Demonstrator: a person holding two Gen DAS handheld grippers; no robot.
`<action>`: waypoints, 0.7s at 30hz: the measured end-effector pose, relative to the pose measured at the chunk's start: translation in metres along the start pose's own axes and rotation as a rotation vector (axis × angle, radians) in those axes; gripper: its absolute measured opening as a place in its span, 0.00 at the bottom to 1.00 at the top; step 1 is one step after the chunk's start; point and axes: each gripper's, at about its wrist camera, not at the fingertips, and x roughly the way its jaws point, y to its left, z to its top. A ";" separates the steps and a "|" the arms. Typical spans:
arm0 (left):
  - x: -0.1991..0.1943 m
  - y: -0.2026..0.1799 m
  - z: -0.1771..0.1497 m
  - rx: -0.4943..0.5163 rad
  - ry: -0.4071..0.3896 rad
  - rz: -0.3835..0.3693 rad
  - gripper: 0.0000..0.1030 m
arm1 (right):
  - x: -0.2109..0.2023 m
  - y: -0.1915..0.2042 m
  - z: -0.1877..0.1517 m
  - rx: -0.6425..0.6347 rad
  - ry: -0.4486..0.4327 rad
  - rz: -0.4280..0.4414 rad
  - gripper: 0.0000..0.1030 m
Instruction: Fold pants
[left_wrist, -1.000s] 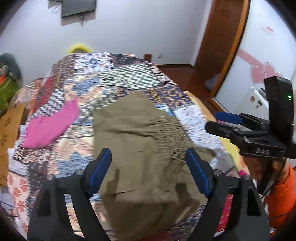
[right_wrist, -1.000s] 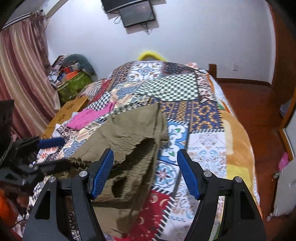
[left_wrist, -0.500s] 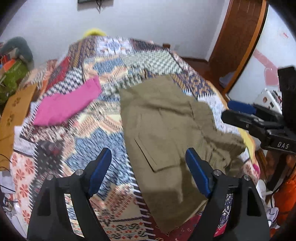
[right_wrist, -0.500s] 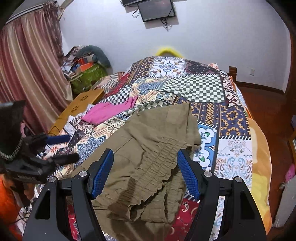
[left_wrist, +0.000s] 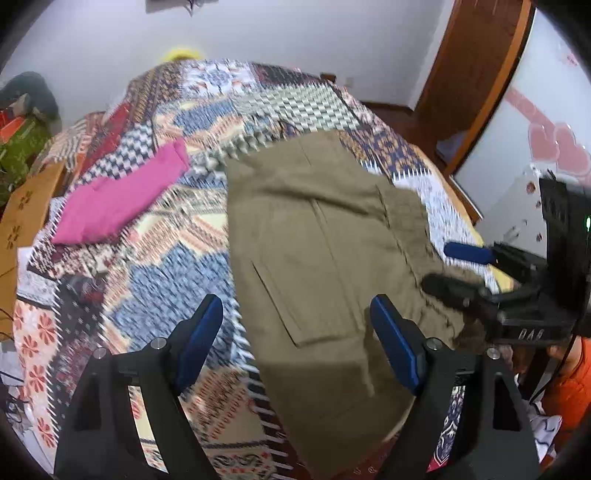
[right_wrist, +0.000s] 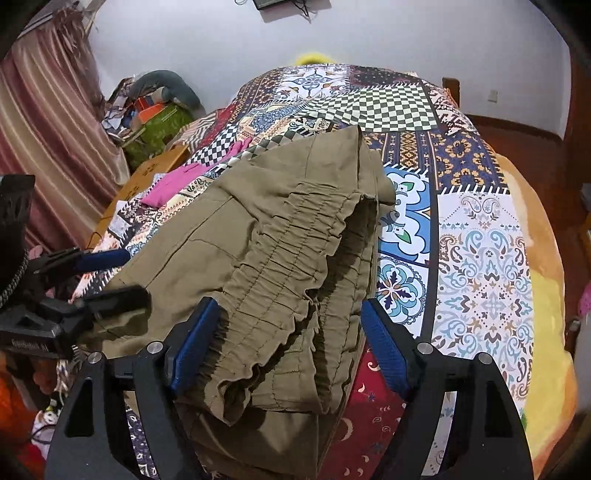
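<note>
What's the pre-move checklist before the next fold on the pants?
1. Olive pants lying on the patchwork quilt: ok.
2. Left tongs empty, jaws wide over the pocket side: ok.
3. Right tongs opening, gathered waistband between the jaws; pads off the cloth: cannot tell.
4. Waistband flat: not ok, bunched and doubled over.
5. Pink garment apart from the pants: ok.
6. Leg ends aligned: cannot tell, near end hangs past the quilt edge.
</note>
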 end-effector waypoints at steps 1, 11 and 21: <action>-0.005 0.003 0.005 -0.002 -0.020 0.009 0.80 | -0.001 0.003 0.002 -0.017 -0.001 -0.009 0.74; 0.001 0.041 0.060 -0.011 -0.075 0.051 0.80 | -0.027 -0.001 0.031 -0.063 -0.108 -0.057 0.74; 0.075 0.078 0.094 -0.056 0.030 0.037 0.80 | -0.019 -0.030 0.047 -0.032 -0.122 -0.114 0.74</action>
